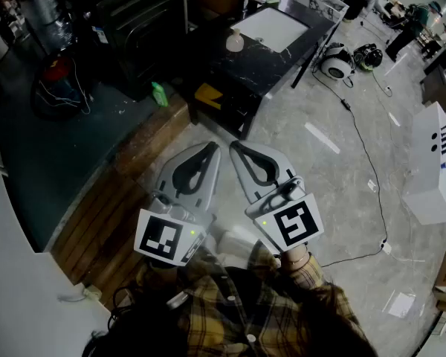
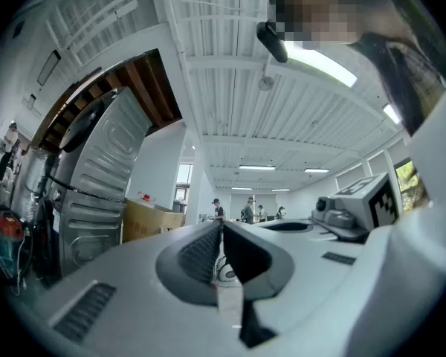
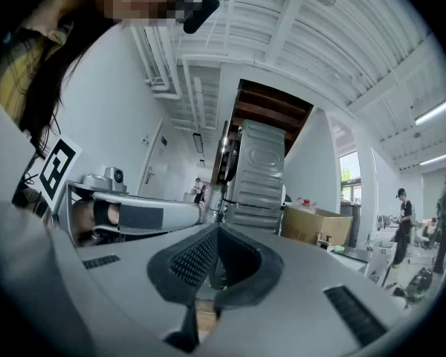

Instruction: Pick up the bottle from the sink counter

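Nearest, close to the person's chest, the left gripper [image 1: 209,149] and the right gripper [image 1: 235,146] were both pressed together with nothing between their jaws, tips pointing away. Far ahead, well apart from both, the dark sink counter [image 1: 264,65] carried a small pale bottle [image 1: 236,41] standing upright just left of the white basin [image 1: 271,27]. It looked light, rounded and smooth, likely plastic and a little slippery, so a pinch across its wider lower body seemed safer than the narrow neck.
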Available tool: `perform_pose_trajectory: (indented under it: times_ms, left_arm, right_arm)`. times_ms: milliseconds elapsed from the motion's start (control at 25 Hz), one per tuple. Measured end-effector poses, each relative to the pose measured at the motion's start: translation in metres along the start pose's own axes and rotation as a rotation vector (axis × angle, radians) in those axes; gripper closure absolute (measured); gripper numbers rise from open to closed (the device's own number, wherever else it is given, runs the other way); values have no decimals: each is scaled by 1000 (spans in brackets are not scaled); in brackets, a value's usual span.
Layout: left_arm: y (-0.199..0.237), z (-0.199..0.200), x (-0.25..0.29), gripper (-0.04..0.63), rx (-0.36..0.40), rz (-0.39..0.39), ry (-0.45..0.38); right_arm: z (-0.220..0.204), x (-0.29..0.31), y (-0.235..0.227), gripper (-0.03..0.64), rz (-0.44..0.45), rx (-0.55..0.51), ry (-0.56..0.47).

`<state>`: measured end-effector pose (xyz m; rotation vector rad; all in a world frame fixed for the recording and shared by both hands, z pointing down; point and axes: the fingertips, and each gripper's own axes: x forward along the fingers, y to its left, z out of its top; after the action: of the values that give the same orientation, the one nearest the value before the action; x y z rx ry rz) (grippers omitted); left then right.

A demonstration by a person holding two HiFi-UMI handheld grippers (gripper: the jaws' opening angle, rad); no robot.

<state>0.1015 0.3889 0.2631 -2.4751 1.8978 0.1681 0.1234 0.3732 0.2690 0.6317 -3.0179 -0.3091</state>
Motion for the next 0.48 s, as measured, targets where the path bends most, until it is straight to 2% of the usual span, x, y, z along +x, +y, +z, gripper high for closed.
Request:
perform_pose_trajectory:
  times_ms: [480]
  left_arm:
    - [-22,-1,-5,568,48,53,-15]
  right_arm:
    - [3,-32,-7,600,15,40,-74]
